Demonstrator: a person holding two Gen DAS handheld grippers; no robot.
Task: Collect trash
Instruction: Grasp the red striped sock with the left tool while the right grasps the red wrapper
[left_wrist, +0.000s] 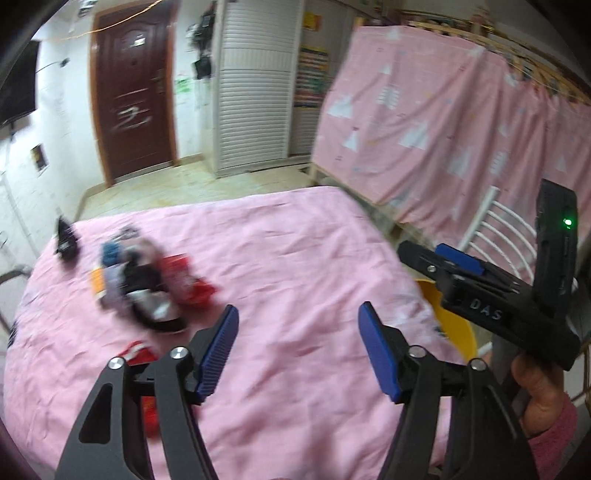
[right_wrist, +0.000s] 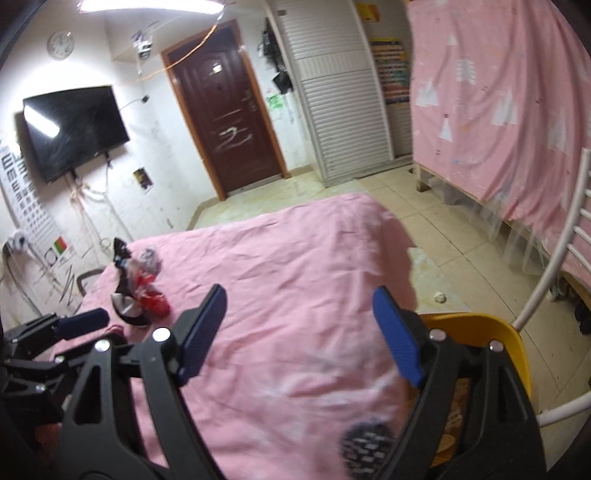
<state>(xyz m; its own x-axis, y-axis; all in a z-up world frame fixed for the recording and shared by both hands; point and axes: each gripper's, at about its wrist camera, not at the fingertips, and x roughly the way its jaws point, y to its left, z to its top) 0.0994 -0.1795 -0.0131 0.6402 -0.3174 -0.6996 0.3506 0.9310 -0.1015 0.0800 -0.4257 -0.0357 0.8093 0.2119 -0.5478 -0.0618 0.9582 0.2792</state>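
Note:
A pile of trash wrappers (left_wrist: 147, 280), red, black, blue and silver, lies on the left of the pink-covered table (left_wrist: 295, 240). It also shows in the right wrist view (right_wrist: 138, 295). A red wrapper (left_wrist: 138, 352) lies just left of my left gripper (left_wrist: 297, 332), which is open and empty above the cloth. My right gripper (right_wrist: 299, 317) is open and empty over the table's right part; it also shows in the left wrist view (left_wrist: 443, 266). A yellow bin (right_wrist: 480, 332) stands at the table's right edge, with some contents inside.
A white metal chair (right_wrist: 554, 277) stands right of the bin. A pink curtain (right_wrist: 498, 92) covers a bunk frame on the right. A crumpled paper scrap (right_wrist: 439, 297) lies on the tiled floor. A door (right_wrist: 229, 122), a wall TV (right_wrist: 74, 129) and a white cabinet (right_wrist: 340, 92) are behind.

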